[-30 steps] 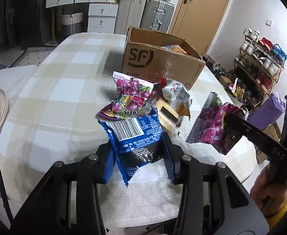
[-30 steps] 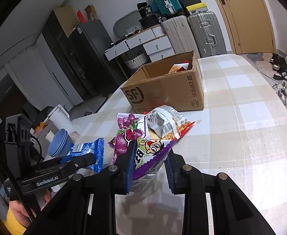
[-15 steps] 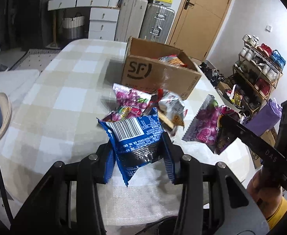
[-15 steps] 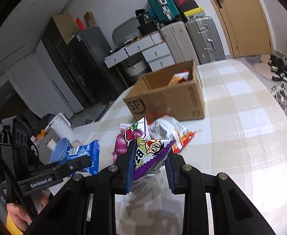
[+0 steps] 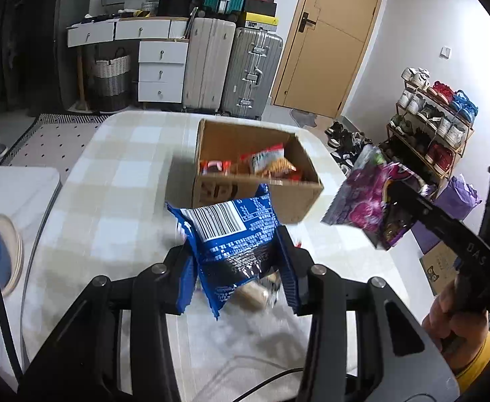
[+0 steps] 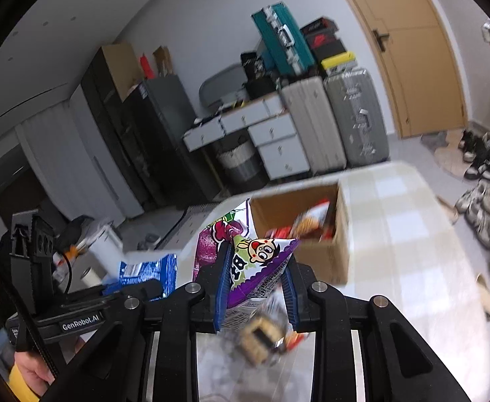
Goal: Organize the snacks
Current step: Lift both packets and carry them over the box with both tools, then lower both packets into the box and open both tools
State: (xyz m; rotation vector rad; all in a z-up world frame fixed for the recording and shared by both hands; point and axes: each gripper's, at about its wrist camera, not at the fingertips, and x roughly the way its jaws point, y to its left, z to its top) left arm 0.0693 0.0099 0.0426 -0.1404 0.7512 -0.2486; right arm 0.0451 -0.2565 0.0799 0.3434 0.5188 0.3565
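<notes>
Blue packet (image 5: 231, 234) upright, barcode end up

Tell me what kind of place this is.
Most likely a lived-in home, a dining or entry area: suitcases stacked by a door, a rack of shoes, and a table with a checked cloth.
</notes>
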